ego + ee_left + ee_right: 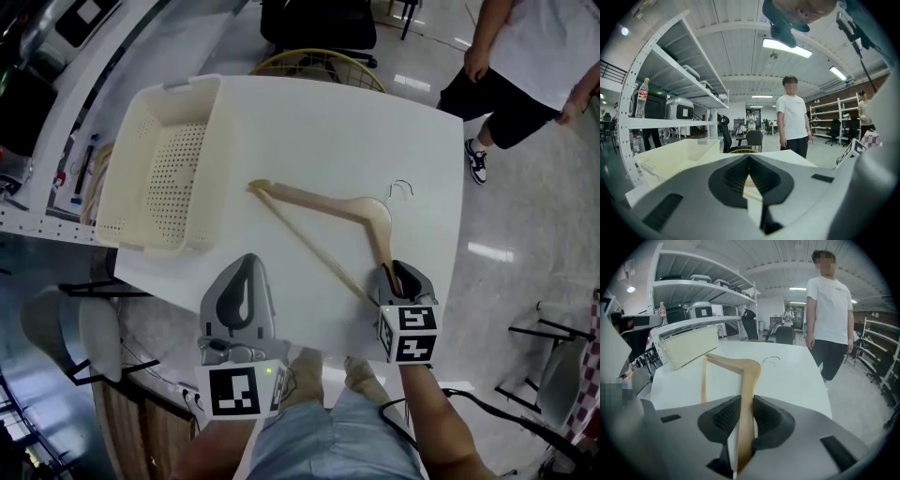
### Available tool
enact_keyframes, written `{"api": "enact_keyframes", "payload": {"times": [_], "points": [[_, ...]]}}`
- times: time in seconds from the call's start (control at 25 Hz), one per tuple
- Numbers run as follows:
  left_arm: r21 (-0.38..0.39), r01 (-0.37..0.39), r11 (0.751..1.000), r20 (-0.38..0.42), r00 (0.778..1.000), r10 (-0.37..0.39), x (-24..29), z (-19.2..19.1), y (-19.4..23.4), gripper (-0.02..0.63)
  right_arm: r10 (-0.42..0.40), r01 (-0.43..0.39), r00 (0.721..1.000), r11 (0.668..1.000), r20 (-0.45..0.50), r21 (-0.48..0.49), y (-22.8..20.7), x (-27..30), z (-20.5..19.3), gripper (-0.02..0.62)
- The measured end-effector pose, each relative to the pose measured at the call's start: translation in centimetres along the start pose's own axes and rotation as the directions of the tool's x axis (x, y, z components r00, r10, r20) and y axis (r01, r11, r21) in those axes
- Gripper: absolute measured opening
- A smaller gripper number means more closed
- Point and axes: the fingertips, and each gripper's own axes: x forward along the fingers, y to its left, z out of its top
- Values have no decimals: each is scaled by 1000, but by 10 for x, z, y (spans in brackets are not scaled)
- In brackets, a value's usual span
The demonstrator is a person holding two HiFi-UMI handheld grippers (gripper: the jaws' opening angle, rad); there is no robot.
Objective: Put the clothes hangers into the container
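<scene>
A wooden clothes hanger point(323, 202) with a wire hook point(401, 190) lies flat on the white table point(375, 131). My right gripper point(395, 277) is shut on the end of the hanger's near arm at the table's front right. In the right gripper view the wooden arm point(749, 380) runs between the two dark pads of that gripper point(745, 404). A cream perforated container point(208, 159) stands empty at the table's left, and its rim point(670, 157) also shows in the left gripper view. My left gripper point(247, 264) hovers over the front edge, jaw tips together, holding nothing point(749, 157).
A person in a white shirt point(525, 56) stands past the table's far right corner. A round chair point(319, 61) sits at the far edge. White shelving point(56, 141) runs along the left, and a grey chair point(84, 328) stands at the lower left.
</scene>
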Motion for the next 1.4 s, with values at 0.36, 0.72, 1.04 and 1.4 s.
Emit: {"api": "enact_keyframes", "payload": {"times": [0.36, 0.72, 1.04, 1.4], "points": [[21, -30, 999, 52, 998, 29, -15, 22, -8, 12, 13, -13, 997, 1000, 78, 2, -9, -23, 34, 87], [34, -107, 994, 147, 984, 101, -37, 57, -16, 12, 56, -49, 977, 998, 208, -41, -15, -58, 99, 87], [34, -180, 983, 214, 962, 169, -57, 83, -20, 12, 120, -97, 952, 991, 281, -95, -10, -89, 143, 87], [39, -257, 966, 239, 941, 241, -82, 91, -33, 11, 206, -168, 937, 974, 281, -153, -4, -101, 143, 87]]}}
